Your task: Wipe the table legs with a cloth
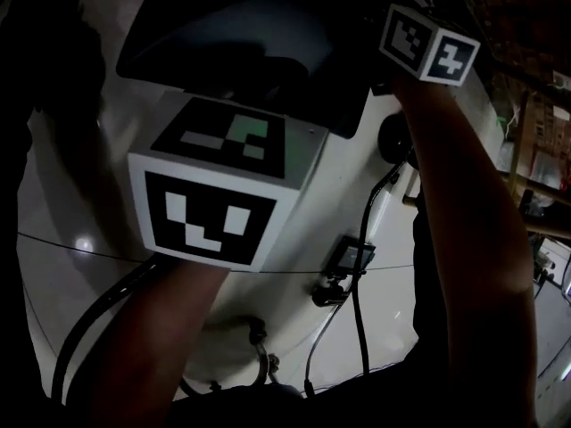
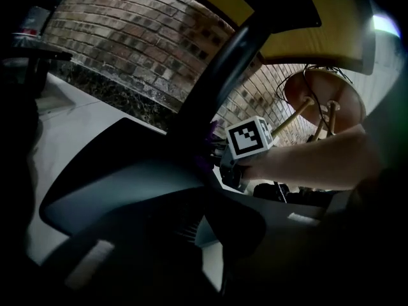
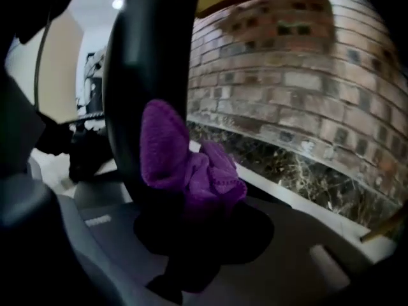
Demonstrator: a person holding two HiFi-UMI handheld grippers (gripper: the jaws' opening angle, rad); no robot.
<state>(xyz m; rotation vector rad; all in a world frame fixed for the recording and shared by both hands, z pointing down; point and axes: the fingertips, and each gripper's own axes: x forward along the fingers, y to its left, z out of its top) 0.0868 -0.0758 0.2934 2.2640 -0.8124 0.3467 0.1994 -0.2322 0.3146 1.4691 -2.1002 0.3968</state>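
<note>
Right gripper [image 3: 201, 225] has its jaws clamped tight on a bunched purple cloth [image 3: 185, 164], and the cloth is pressed against the black table leg [image 3: 150, 75], low on that leg and on the side facing the gripper. Left gripper [image 2: 223, 225] sits apart from the leg with the leg rising ahead of it. Its jaws seem drawn together with nothing between them, though its own view is very dark. In the left gripper view, the right gripper's marker cube [image 2: 250, 136] and the person's forearm [image 2: 312, 161] lie just right of the leg, with a sliver of purple showing against it. The leg curves upward to the yellow underside of the tabletop [image 2: 306, 30]. A brick wall [image 3: 299, 88] stands behind the leg, and a round wooden stool [image 2: 322, 97] stands beyond it to the right. In the head view, pale floor [image 1: 80, 266] spreads around the leg's foot, and black cables [image 1: 357, 266] trail across it nearer the person.
</note>
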